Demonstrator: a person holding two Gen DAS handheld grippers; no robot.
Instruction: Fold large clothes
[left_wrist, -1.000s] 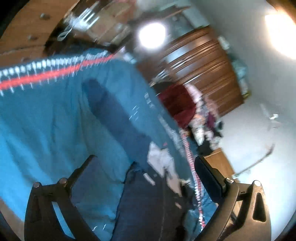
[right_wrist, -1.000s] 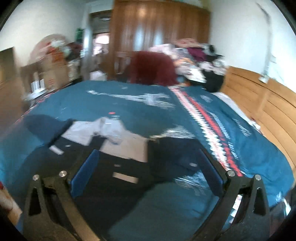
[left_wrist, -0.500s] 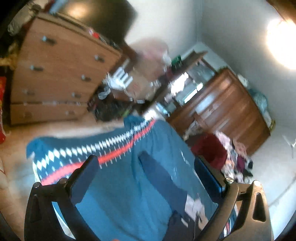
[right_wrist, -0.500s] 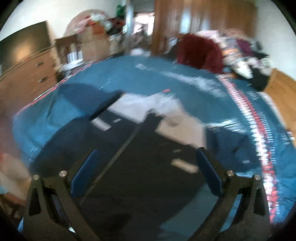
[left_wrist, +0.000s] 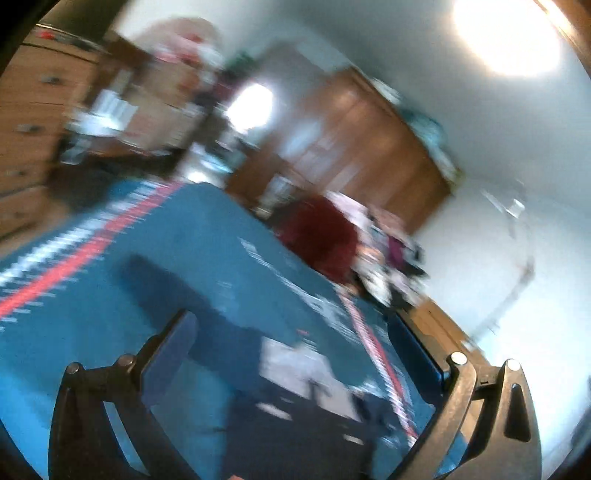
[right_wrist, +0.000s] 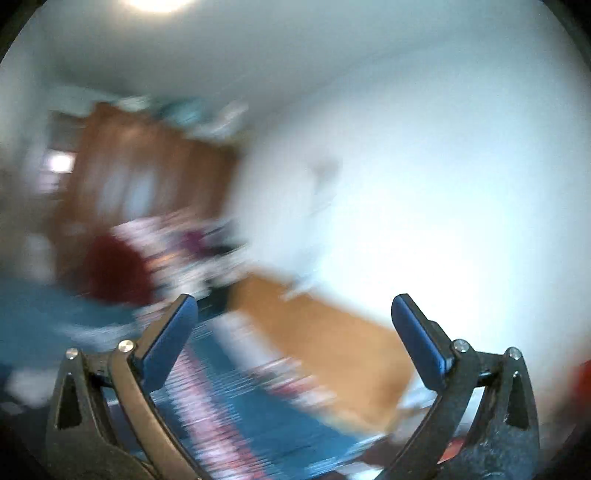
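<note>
A dark navy garment with a pale inner patch lies spread on a bed covered by a teal blanket. One long dark sleeve stretches away from it to the upper left. My left gripper hovers above the garment, open, nothing between its blue pads. My right gripper is open too and points up at the white wall and the wooden headboard; the garment barely shows in that heavily blurred view.
A wooden wardrobe and a dark red chair piled with clothes stand beyond the bed. A chest of drawers is at the left. The blanket's red and white patterned stripe runs near the bed's edge.
Both views have swung fast. The right gripper tilted up from the garment to the wall and headboard. The left view turned back from the drawers toward the garment. Both grippers stayed open.
</note>
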